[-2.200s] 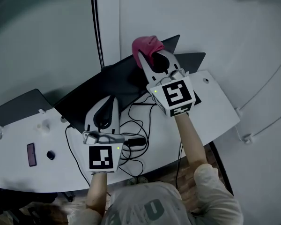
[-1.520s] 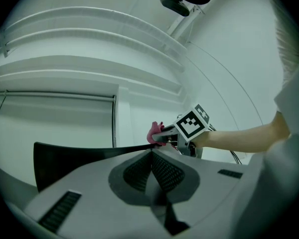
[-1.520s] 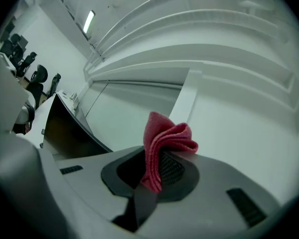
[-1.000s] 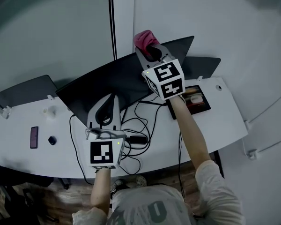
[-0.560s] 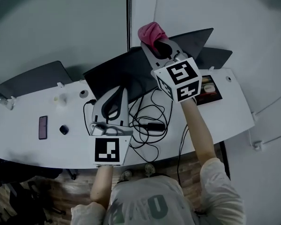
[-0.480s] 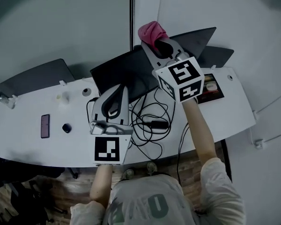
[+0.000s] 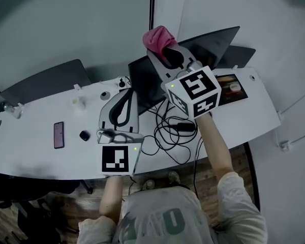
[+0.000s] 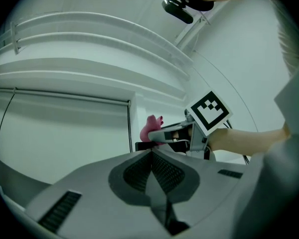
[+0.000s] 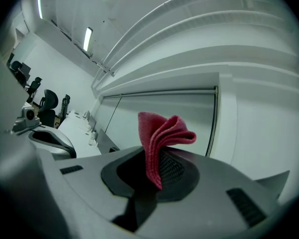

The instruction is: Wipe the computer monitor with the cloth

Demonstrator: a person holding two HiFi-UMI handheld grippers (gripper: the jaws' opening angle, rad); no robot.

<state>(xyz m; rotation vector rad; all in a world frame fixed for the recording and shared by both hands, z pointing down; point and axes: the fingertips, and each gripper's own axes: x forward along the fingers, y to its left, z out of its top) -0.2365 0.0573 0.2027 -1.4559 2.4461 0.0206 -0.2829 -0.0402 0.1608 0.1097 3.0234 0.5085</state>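
A pink cloth is pinched in my right gripper, which is shut on it. The cloth is held up at the top edge of the dark computer monitor at the back of the white desk. In the right gripper view the folded cloth sticks up from between the jaws of the right gripper. My left gripper is shut with nothing in it, low over the desk in front of the monitor's left part. From the left gripper view I see the cloth ahead.
Tangled black cables lie on the desk under my right arm. A phone, a small dark object and small white items lie to the left. A dark tray sits at the right. Further dark screens flank the monitor.
The head view has swung, so the desk now sits further right in the picture. My right gripper still holds the cloth at the monitor's top edge. The left gripper stays shut.
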